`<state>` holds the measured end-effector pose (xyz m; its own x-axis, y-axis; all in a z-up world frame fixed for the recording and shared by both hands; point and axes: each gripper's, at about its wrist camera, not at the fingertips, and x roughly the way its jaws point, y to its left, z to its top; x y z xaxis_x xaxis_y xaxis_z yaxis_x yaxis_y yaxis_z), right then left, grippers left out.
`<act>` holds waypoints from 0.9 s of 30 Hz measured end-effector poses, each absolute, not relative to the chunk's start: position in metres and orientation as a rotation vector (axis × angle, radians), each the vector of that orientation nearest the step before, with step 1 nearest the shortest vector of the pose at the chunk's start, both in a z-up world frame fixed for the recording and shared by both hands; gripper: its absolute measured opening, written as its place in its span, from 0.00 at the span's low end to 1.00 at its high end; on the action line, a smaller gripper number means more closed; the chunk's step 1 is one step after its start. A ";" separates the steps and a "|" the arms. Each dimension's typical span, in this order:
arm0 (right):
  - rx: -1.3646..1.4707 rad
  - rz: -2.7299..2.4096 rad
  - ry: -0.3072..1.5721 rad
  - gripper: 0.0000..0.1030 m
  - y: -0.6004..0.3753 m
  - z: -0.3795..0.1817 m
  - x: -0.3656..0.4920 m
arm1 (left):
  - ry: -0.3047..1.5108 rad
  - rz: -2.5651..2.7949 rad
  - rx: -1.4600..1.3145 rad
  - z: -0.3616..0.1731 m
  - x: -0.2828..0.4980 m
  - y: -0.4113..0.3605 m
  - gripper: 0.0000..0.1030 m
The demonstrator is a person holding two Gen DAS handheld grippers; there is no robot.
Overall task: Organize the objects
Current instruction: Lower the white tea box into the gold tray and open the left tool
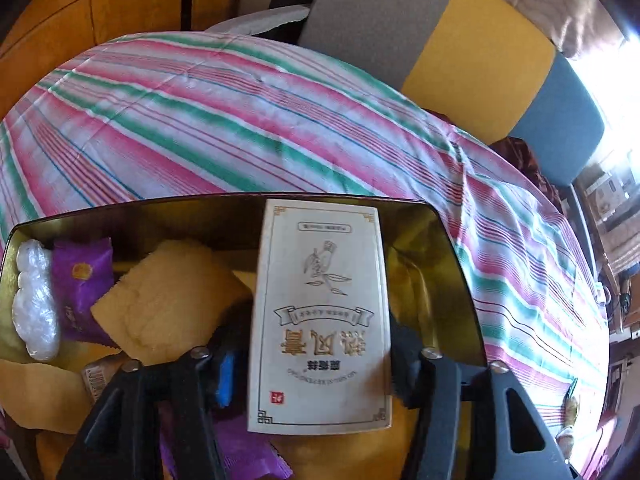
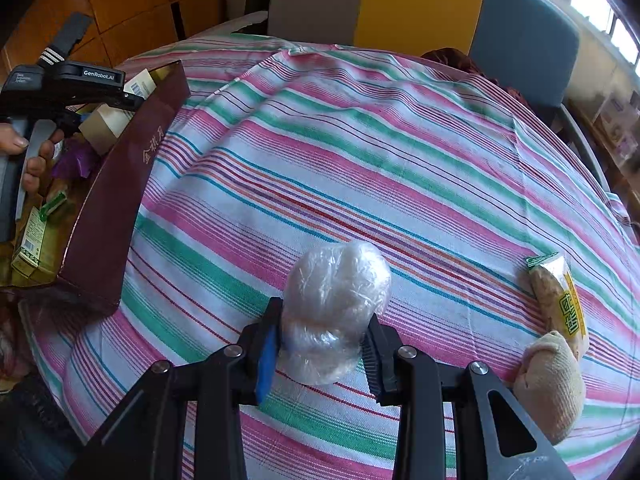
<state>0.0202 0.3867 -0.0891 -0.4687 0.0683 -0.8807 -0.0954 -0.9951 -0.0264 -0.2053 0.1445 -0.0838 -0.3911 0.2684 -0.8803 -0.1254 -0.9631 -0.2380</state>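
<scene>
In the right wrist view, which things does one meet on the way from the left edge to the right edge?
Green carton in the box → dark red box wall → plastic-wrapped bundle between the right gripper fingers → beige cloth item, with the yellow snack packet above it.

This looks like a lived-in home, most likely a dining or sitting corner. A round table is spread with a striped cotton cloth in pink, green and white. At its far side stand upholstered chairs in grey, yellow and blue. Beyond them, on the far left, is wood panelling in warm orange-brown. Daylight pours through a window at the far right, and cluttered shelves or boxes sit below it, too blurred to read. On the table's left, a maroon gift box holds snack packets and a cream tea carton.
</scene>
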 end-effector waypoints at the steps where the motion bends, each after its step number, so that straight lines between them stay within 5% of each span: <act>1: -1.565 2.613 0.040 0.36 0.387 -0.089 0.020 | -0.181 2.431 -1.569 -0.083 -0.204 0.144 0.63; 27: -1.548 2.619 0.021 0.36 0.389 -0.092 0.020 | 0.037 2.651 -1.125 0.000 -0.104 0.108 0.67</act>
